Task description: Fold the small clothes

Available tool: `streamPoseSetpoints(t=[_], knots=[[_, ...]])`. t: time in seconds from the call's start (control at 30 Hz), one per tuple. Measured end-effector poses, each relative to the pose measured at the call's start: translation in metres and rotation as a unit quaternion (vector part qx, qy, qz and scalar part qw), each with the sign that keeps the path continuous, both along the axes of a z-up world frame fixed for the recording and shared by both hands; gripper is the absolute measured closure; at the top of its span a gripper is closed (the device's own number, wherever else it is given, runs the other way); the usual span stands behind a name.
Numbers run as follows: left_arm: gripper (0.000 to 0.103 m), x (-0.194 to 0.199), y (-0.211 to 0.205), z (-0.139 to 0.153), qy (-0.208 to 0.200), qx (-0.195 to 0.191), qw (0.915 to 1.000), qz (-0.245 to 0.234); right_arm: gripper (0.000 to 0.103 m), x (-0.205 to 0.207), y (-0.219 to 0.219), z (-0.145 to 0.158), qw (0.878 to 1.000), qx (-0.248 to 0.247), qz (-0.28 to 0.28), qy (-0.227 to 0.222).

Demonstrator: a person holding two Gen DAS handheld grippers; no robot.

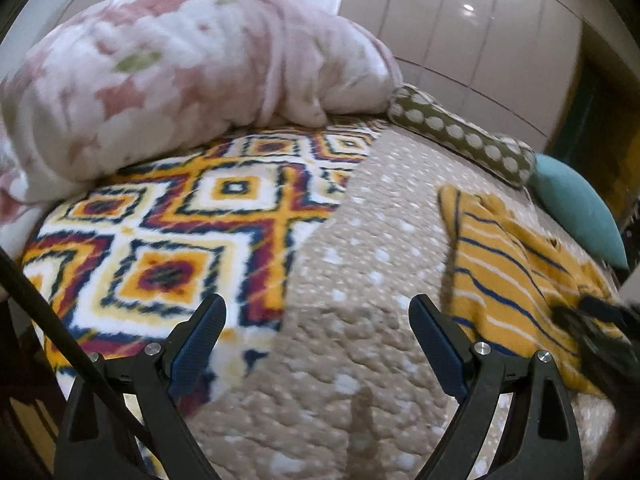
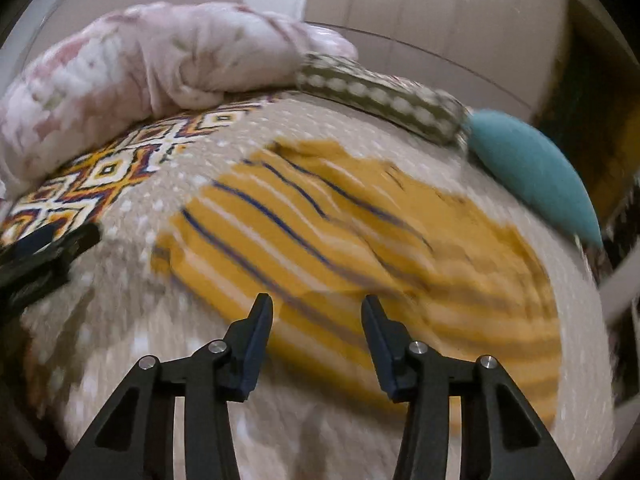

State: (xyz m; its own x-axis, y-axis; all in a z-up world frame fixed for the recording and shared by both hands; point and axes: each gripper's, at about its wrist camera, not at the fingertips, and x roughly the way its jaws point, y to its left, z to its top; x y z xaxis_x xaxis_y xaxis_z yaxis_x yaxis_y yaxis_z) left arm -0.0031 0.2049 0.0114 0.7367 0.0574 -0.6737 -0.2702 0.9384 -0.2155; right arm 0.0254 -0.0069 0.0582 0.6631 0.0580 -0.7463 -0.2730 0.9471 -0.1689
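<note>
A: Two grippers, both spread wide and holding nothing. The left gripper (image 1: 316,320) hangs over the beige dotted quilted bedspread (image 1: 360,240), and the yellow knit shirt with blue and white stripes (image 1: 512,276) lies off to its right

B: And from the other side?

A: The right gripper (image 2: 317,320) points almost straight at it; the shirt (image 2: 340,248) lies spread, somewhat rumpled, just ahead of its fingertips (image 2: 262,308), long axis running from near left to far right, I think. Blur hides the hems

B: So the right hand is nearer

A: Yes. The left must cross rightward to reach the near-left edge. The teal cushion (image 2: 532,176) sits close beyond the shirt's far end
</note>
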Motion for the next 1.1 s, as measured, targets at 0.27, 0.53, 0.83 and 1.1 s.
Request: streamPoseSetpoints(t=[0.27, 0.53, 0.83, 1.1], knots=[[0.011, -0.002, 0.005, 0.0, -0.001, -0.014, 0.9999, -0.006, 0.04, 0.115, 0.07, -0.04, 0.995, -0.004, 0.008, 0.096], [0.011, -0.006, 0.008, 0.003, -0.001, -0.03, 0.9995, -0.009, 0.049, 0.134, 0.072, -0.009, 0.998, 0.01, 0.003, 0.064], [0.011, -0.011, 0.004, 0.01, -0.013, -0.027, 0.9994, -0.019, 0.084, 0.181, 0.061, -0.031, 0.995, -0.006, -0.066, 0.078], [0.011, -0.011, -0.005, 0.01, -0.014, 0.0, 0.9995, -0.027, 0.087, 0.228, 0.101, -0.037, 0.994, -0.066, -0.028, 0.079]])
